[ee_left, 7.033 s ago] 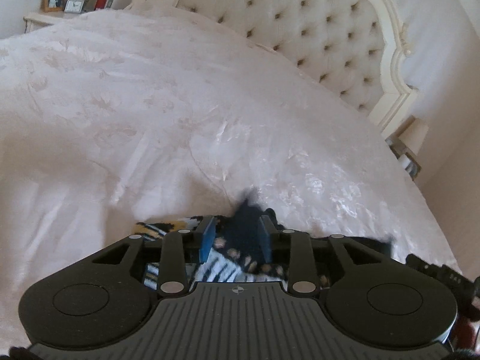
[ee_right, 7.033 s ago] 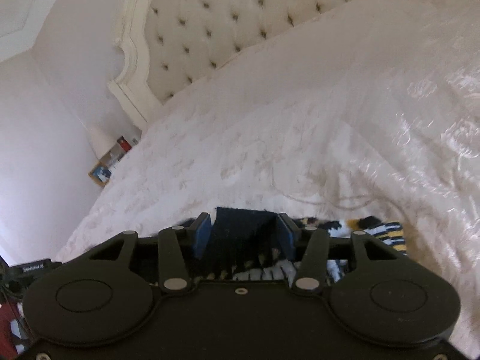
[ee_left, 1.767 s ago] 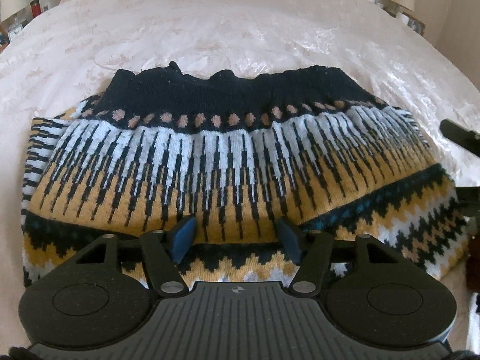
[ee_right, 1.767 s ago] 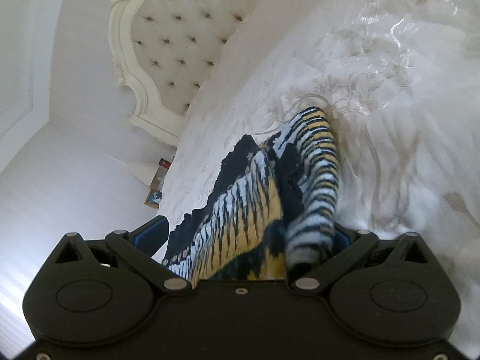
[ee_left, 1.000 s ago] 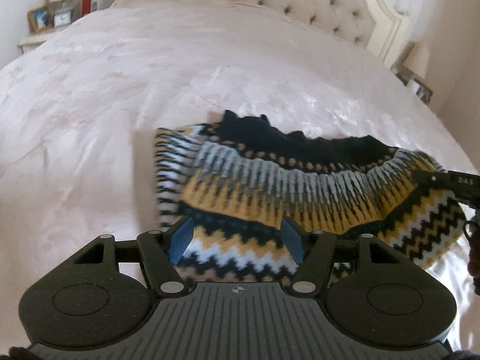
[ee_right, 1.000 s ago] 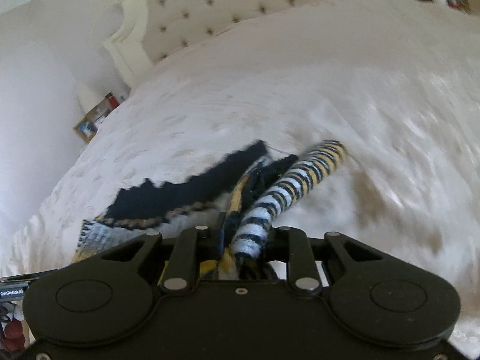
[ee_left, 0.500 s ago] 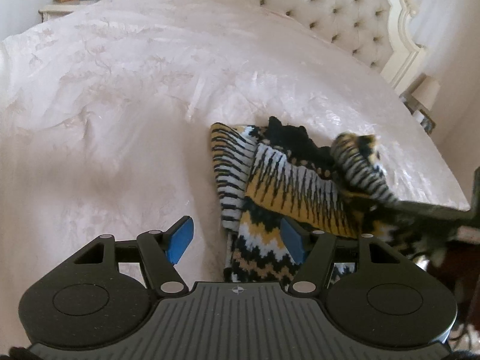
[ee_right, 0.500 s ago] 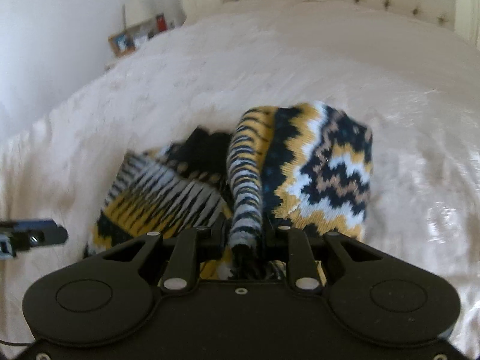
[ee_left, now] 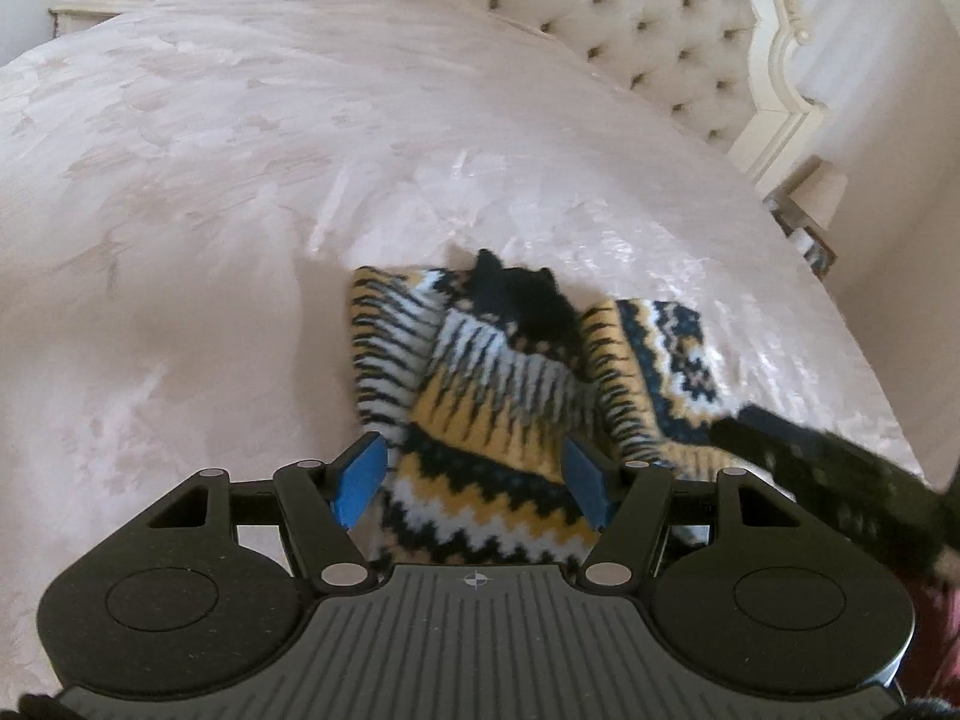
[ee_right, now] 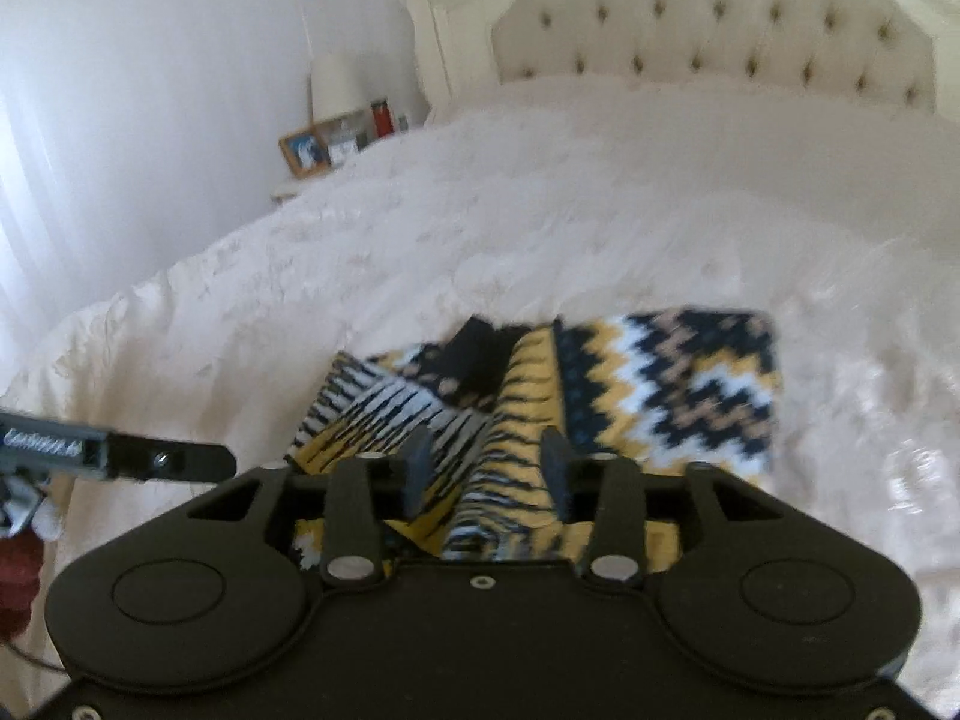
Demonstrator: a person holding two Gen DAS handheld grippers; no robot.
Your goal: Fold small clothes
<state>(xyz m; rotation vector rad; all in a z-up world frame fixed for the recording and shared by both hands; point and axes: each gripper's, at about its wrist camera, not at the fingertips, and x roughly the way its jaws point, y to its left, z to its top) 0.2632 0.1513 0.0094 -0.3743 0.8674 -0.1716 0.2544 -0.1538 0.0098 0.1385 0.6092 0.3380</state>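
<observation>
A small knitted sweater (ee_left: 516,384) in black, yellow and white lies on the pale bedspread (ee_left: 240,180), its right side folded over the middle. It also shows in the right wrist view (ee_right: 630,396). My left gripper (ee_left: 474,474) is open, its blue pads on either side of the sweater's near hem, holding nothing. My right gripper (ee_right: 486,468) is open just above the folded-over sleeve part, which lies loose between the fingers. The right gripper also shows blurred at the right edge of the left wrist view (ee_left: 828,480).
A tufted cream headboard (ee_right: 720,24) stands at the far end of the bed. A bedside table (ee_right: 336,150) with a photo frame, lamp and red item is at the left. Another lamp (ee_left: 822,192) stands at the right bedside.
The right gripper carried the sweater's right side over the middle, laid it down and opened. The left gripper stayed open and moved back over the near hem.
</observation>
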